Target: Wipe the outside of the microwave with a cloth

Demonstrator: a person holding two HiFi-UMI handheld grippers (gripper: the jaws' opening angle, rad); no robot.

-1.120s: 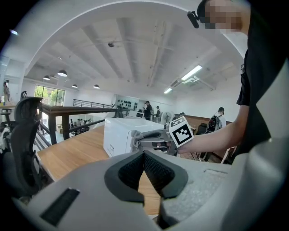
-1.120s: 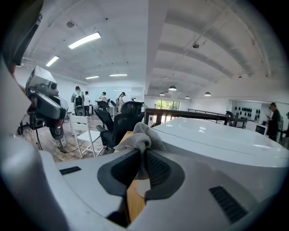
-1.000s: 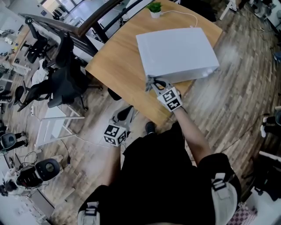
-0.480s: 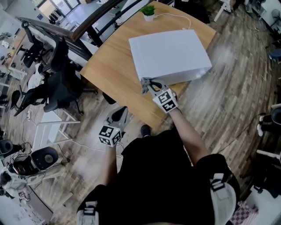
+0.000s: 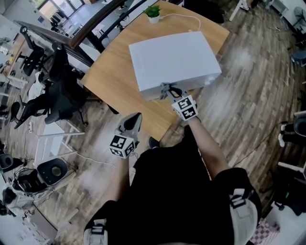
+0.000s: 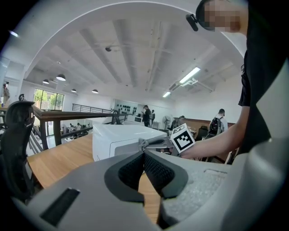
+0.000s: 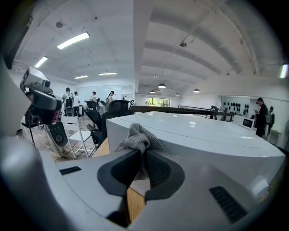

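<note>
Tabletop (image 5: 110,79) carries the white microwave (image 5: 172,60). At the microwave's near face the right gripper (image 5: 169,92) clamps a bunched grey cloth (image 7: 137,137), apparently pressing it there to wipe. Left gripper (image 5: 134,120), jaws together and empty, idles well short of the microwave. Potted plant (image 5: 153,11) beyond the microwave blocks nothing.

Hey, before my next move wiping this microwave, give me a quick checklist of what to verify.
1. Cloth clamped in right hand-held gripper: ok.
2. Cloth at the microwave's front face: ok.
3. Firm contact pressure: cannot tell.
4. Left hand-held gripper shut, empty, held off the table: ok.
5. Cable behind the microwave, clear of the wiping path: ok.
</note>
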